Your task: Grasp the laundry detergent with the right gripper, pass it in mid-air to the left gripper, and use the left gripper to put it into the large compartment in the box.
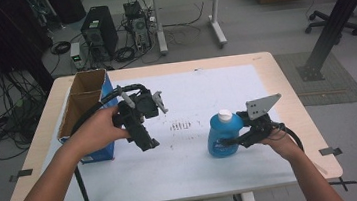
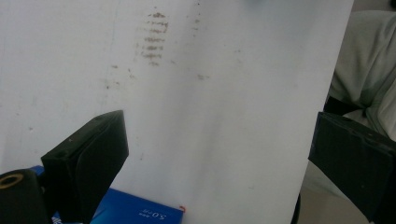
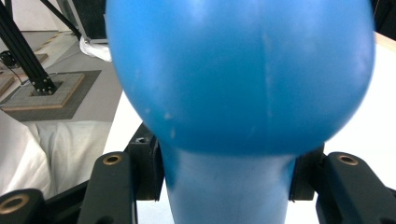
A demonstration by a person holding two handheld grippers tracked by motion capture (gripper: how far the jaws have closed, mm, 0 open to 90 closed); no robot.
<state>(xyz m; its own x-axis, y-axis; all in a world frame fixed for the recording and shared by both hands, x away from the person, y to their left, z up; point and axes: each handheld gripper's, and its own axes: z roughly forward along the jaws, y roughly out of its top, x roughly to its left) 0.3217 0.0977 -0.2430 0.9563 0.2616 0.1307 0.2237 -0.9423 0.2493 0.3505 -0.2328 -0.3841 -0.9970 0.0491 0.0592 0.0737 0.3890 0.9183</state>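
Right gripper jaws clamping narrow waist of blue plastic bottle with white cap | left gripper jaws standing wide apart, gripping nothing, hovering over white tabletop

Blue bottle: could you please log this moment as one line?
right gripper: shut on blue bottle | bottle: upright on white sheet | left gripper: open, holds nothing | cardboard box: left

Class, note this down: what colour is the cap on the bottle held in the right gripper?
White, on the blue bottle; the cap shows best in the high view.
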